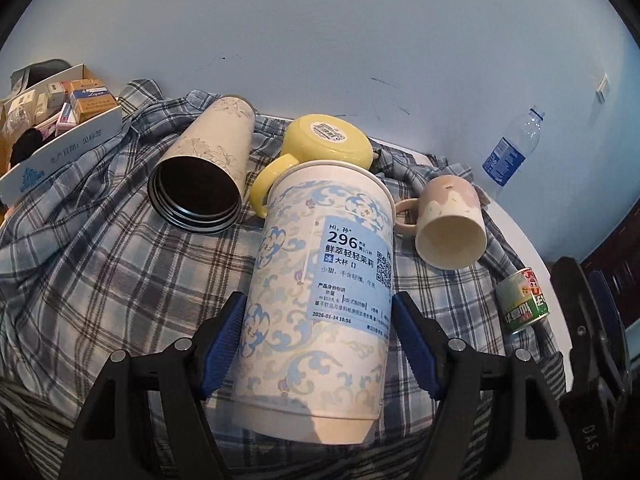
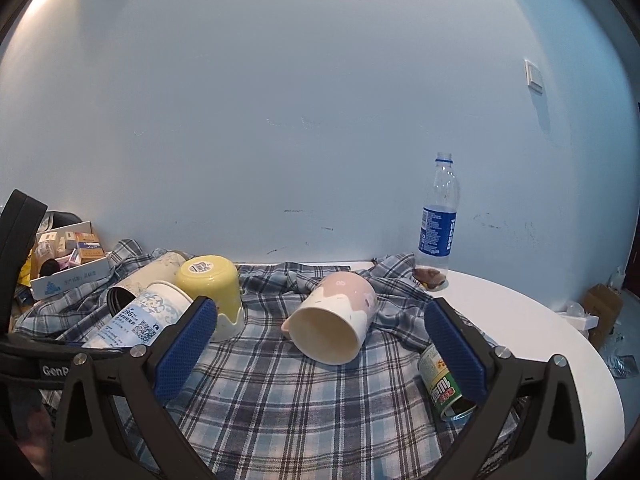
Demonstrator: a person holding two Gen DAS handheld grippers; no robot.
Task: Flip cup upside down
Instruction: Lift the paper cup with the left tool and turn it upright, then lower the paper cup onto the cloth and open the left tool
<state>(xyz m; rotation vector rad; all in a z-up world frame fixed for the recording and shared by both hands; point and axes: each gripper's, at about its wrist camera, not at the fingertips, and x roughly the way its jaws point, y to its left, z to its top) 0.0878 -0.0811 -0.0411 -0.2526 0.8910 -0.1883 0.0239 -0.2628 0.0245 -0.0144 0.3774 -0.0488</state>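
My left gripper (image 1: 318, 340) is shut on a tall white paper cup (image 1: 320, 280) with blue swirls and a printed label; the cup is tilted, rim pointing away, above the plaid cloth (image 1: 100, 272). It also shows at the left of the right wrist view (image 2: 138, 320). A pink mug (image 2: 332, 320) lies on its side, mouth towards me, between and beyond the fingers of my open, empty right gripper (image 2: 320, 344). It also shows in the left wrist view (image 1: 450, 220). A yellow mug (image 2: 212, 292) stands upside down.
A cream thermos (image 1: 204, 168) lies on its side at the left. A green can (image 2: 442, 384) lies by my right finger. A Pepsi bottle (image 2: 438, 216) stands at the back right. A box of small cartons (image 1: 60, 128) sits far left. The white table edge (image 2: 560, 344) curves at right.
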